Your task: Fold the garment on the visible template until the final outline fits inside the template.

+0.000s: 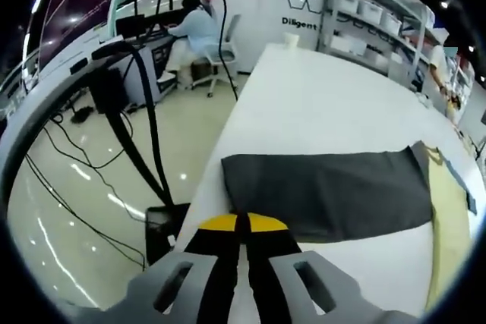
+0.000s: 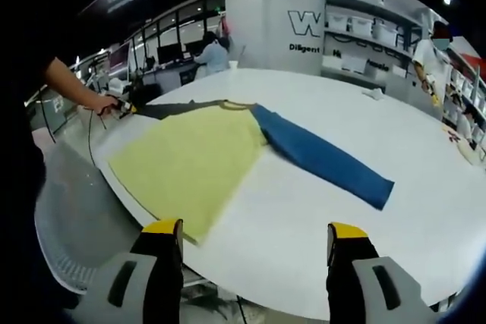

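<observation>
A long-sleeved garment lies flat on the white table (image 2: 425, 210), with a yellow body (image 2: 190, 161), a blue sleeve (image 2: 326, 158) stretched to the right and a dark grey sleeve (image 2: 171, 108) to the left. In the left gripper view the grey sleeve (image 1: 326, 191) lies across the table (image 1: 326, 96) beside the yellow body (image 1: 448, 218). My left gripper (image 1: 243, 223) is shut on that sleeve's near edge, close to the cuff. A hand (image 2: 97, 101) holds the left gripper (image 2: 119, 109) at the sleeve's end. My right gripper (image 2: 254, 229) is open above the table's near rim, off the garment.
The table edge drops to a shiny floor with cables and black stand legs (image 1: 137, 149). A person sits at a desk (image 1: 194, 28). A cup (image 1: 291, 38) stands at the far end. Shelves (image 2: 364, 43) and another person (image 2: 437, 58) are behind; a small white item (image 2: 376, 94) lies on the table.
</observation>
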Demonstrator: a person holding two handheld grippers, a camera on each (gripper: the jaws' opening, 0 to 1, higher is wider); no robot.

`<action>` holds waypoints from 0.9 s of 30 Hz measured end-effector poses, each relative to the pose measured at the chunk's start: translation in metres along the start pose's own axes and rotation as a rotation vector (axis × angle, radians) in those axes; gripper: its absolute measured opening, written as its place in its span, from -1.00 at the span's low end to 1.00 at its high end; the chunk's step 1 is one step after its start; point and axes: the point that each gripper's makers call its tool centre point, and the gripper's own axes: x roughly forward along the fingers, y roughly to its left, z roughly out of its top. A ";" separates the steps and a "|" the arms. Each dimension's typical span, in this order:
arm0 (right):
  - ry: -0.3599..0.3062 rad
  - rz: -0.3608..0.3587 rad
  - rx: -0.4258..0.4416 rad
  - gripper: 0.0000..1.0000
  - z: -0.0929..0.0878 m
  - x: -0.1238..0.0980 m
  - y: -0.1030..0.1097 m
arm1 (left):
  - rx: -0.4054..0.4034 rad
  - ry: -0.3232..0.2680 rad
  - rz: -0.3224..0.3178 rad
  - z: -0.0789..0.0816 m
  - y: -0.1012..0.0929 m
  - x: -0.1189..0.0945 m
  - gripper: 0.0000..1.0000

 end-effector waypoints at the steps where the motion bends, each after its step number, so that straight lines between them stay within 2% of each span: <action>1: -0.002 0.003 -0.003 0.51 0.001 0.001 0.001 | -0.005 0.008 -0.004 0.000 0.000 -0.001 -0.97; 4: -0.006 0.005 -0.003 0.52 0.001 0.001 0.001 | -0.010 0.002 -0.011 0.000 -0.004 -0.007 -0.97; 8: -0.008 0.012 0.004 0.52 0.000 0.004 0.003 | 0.033 -0.026 -0.026 0.007 -0.010 -0.016 -0.97; 15: -0.018 0.028 0.005 0.52 0.000 0.008 0.009 | 0.072 -0.092 -0.058 0.035 -0.014 -0.031 -0.97; 20: -0.028 0.030 0.014 0.52 -0.001 0.008 0.010 | 0.070 -0.112 -0.069 0.045 -0.017 -0.037 -0.97; 26: -0.041 0.025 0.023 0.53 -0.001 0.006 0.008 | 0.070 -0.181 -0.142 0.071 -0.042 -0.054 -0.97; 27: -0.043 0.025 0.028 0.53 -0.001 0.005 0.008 | 0.061 -0.213 -0.182 0.079 -0.052 -0.061 -0.97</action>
